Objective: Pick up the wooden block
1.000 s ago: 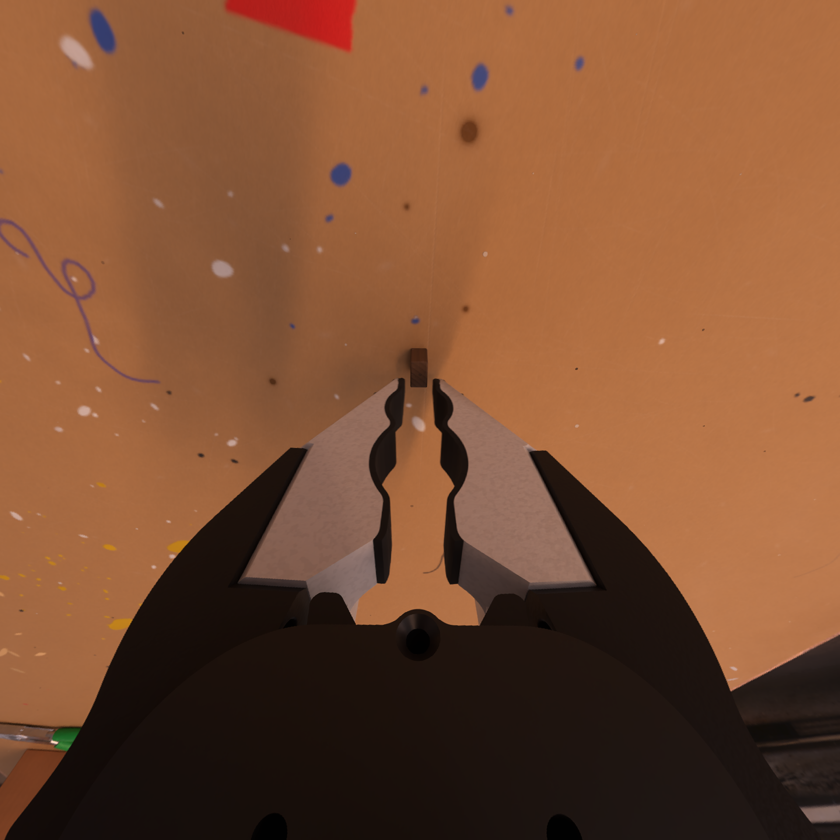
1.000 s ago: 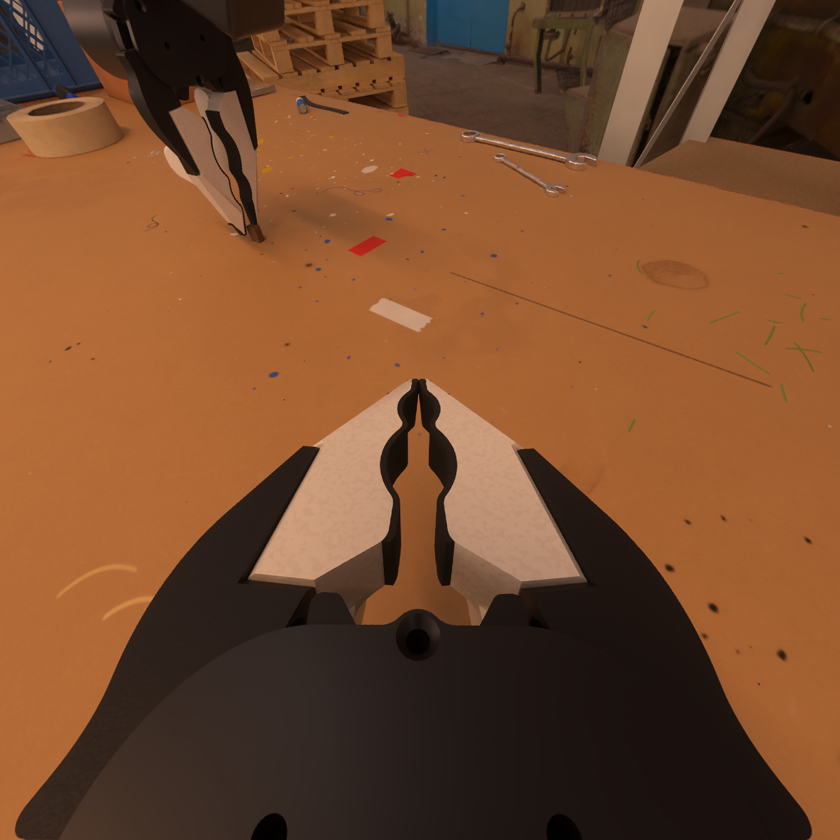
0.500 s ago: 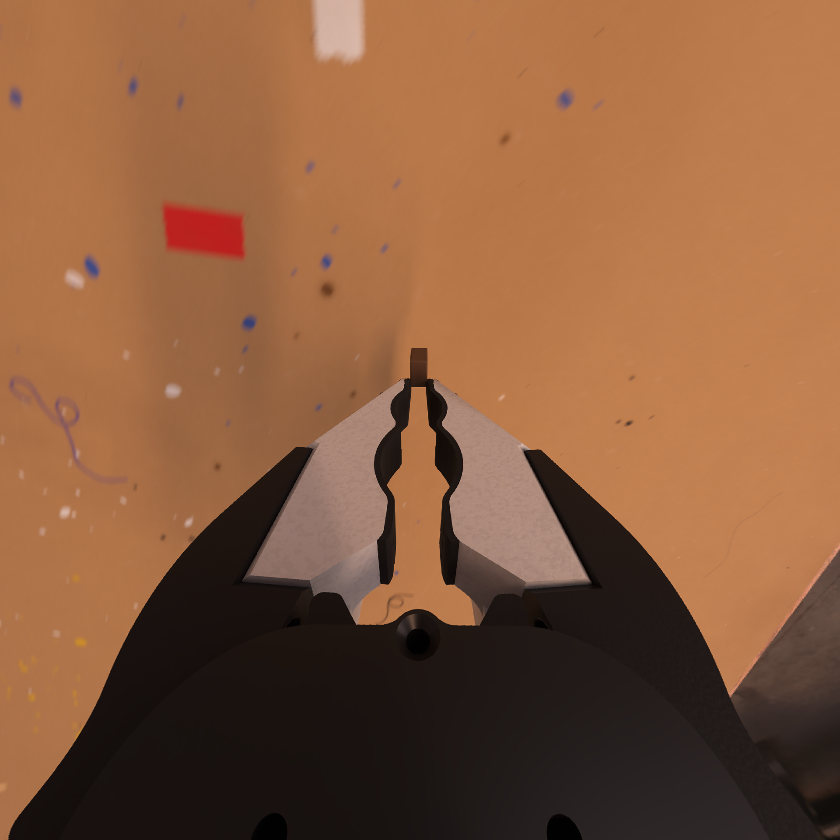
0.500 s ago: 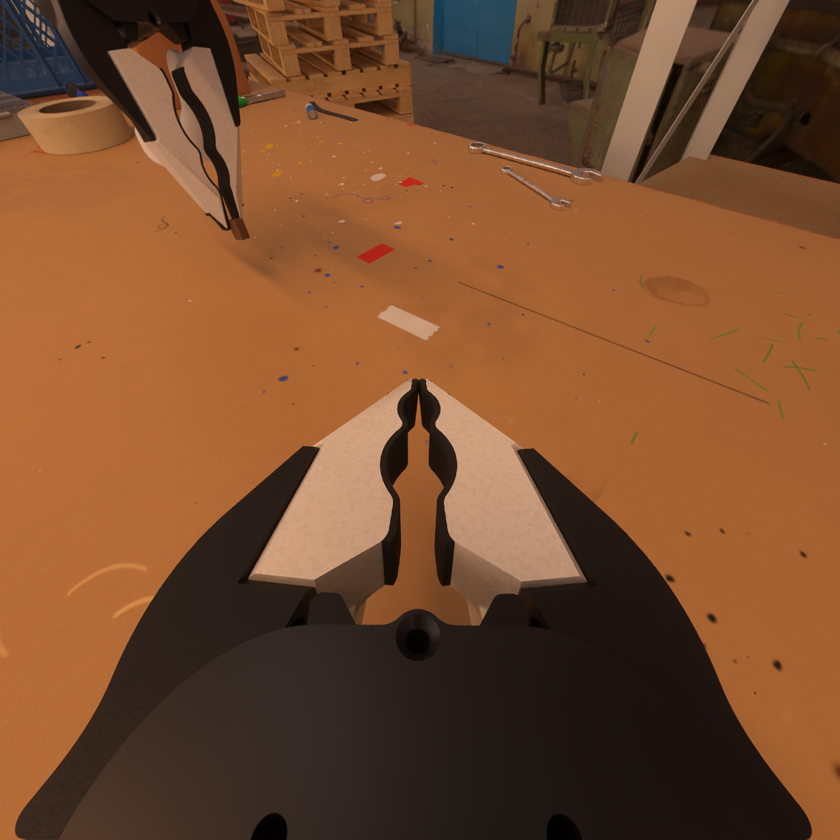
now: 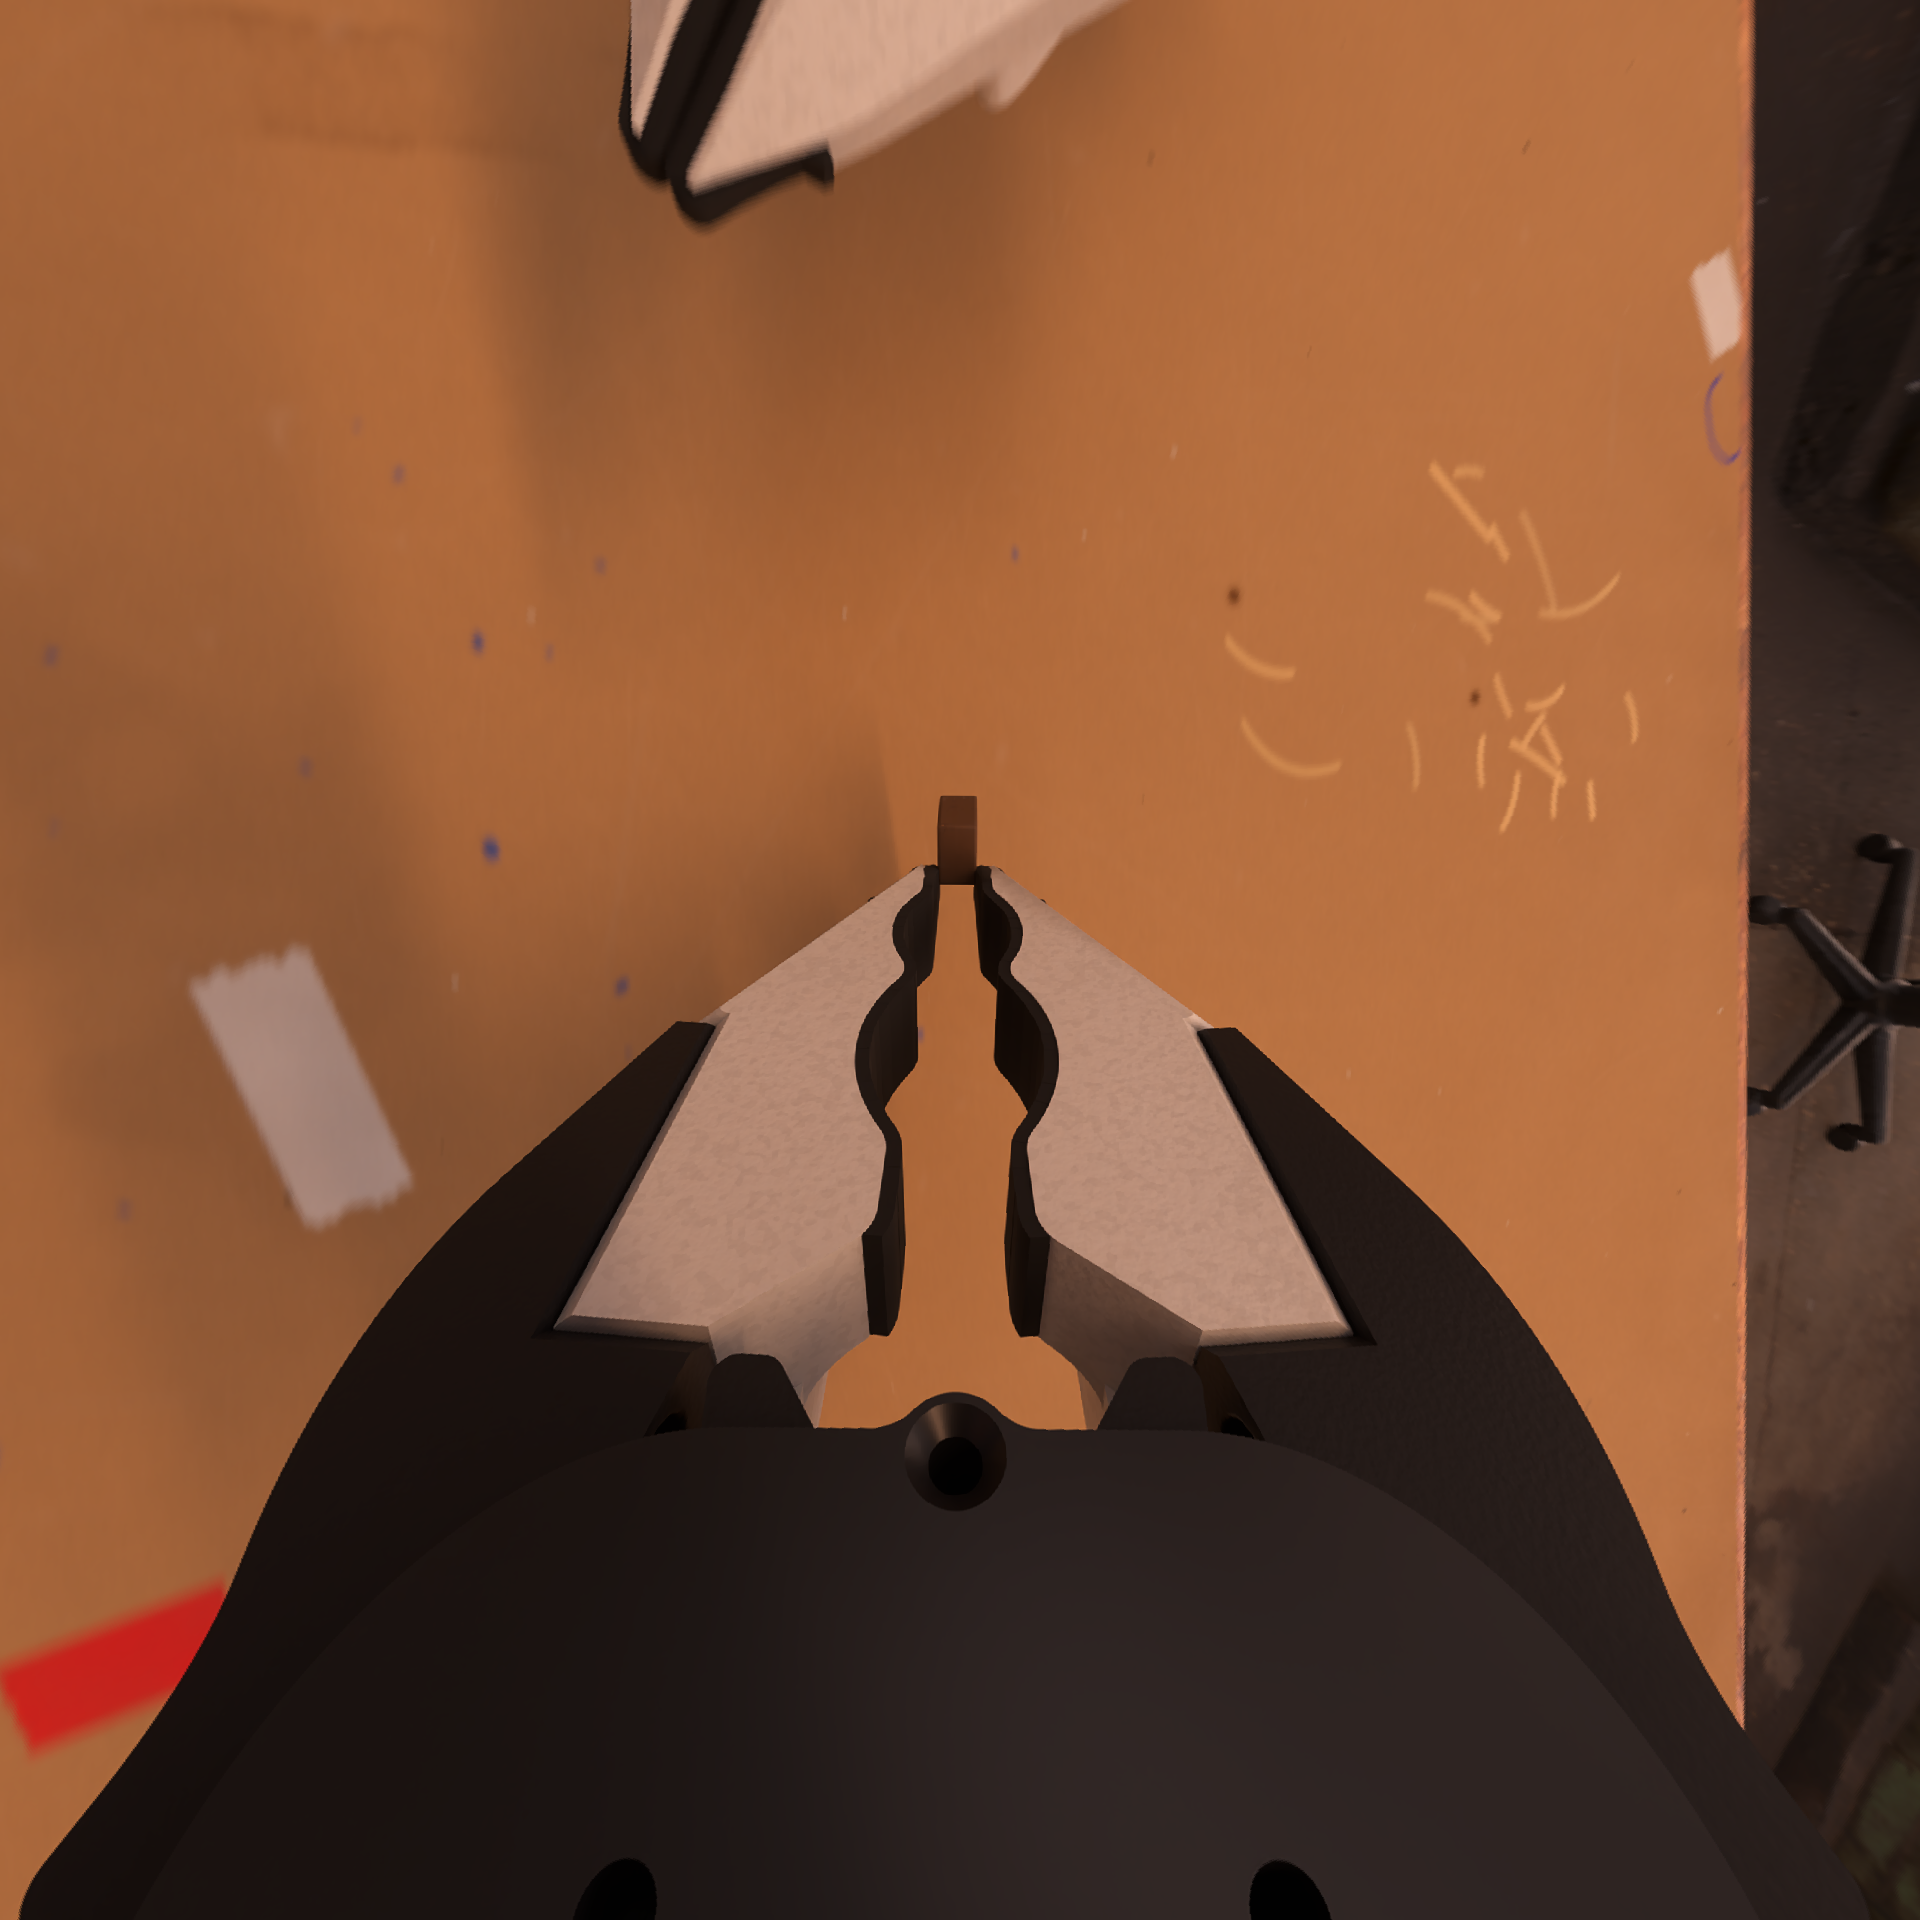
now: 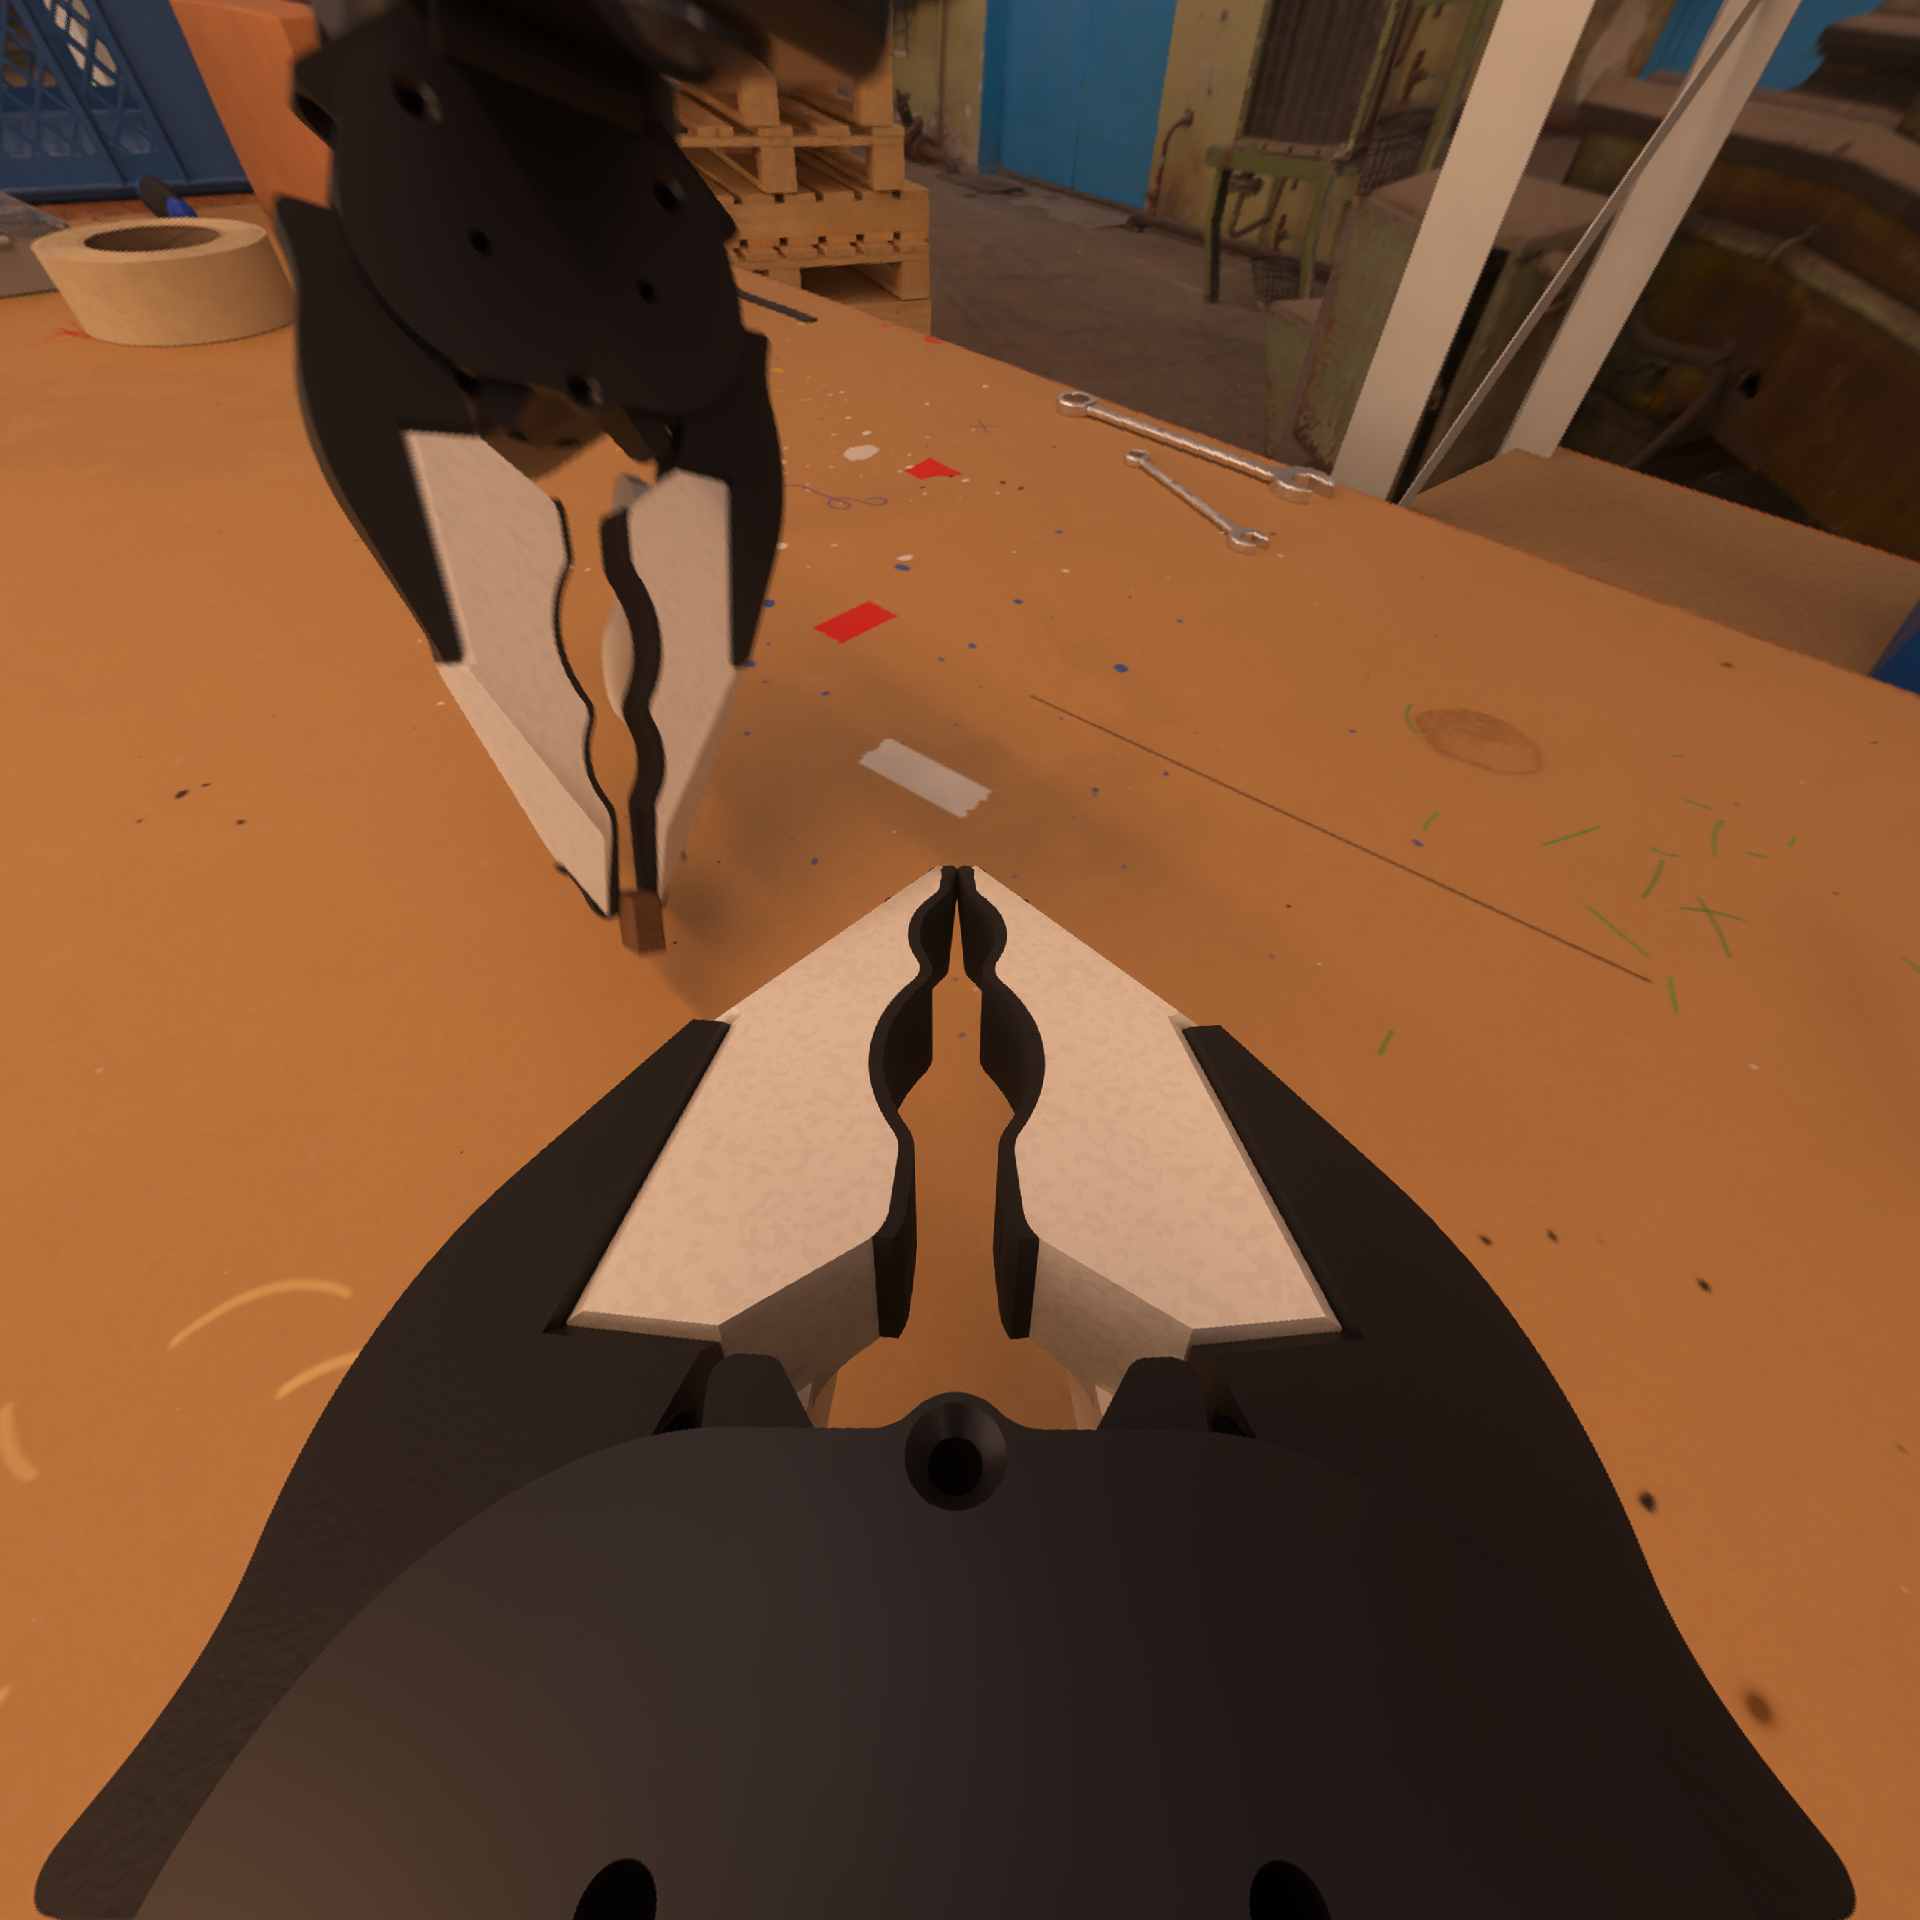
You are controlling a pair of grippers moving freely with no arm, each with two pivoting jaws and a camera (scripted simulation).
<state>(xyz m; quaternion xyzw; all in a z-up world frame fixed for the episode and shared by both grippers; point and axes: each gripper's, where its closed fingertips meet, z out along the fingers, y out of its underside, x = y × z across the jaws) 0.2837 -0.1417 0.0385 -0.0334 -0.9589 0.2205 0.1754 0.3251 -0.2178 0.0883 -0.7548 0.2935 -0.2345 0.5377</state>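
The wooden block (image 5: 957, 833) is small and brown. My left gripper (image 5: 957, 878) is shut on it at the fingertips and holds it above the orange table (image 5: 623, 520), pointing down. In the right wrist view the left gripper (image 6: 629, 904) hangs close on the left with the block (image 6: 641, 923) sticking out below its tips, clear of the table. My right gripper (image 6: 957, 875) is shut and empty, low over the table; its tips also show at the top of the left wrist view (image 5: 727, 135).
A white tape strip (image 6: 925, 777) and a red patch (image 6: 854, 621) lie on the table. Two wrenches (image 6: 1195, 449) lie far right, a tape roll (image 6: 156, 275) far left, pallets (image 6: 831, 218) behind. The table edge (image 5: 1745, 935) runs down the right.
My left gripper has carried the block across the table toward my right gripper, now close beside it. The right gripper has stayed shut and hardly moved.
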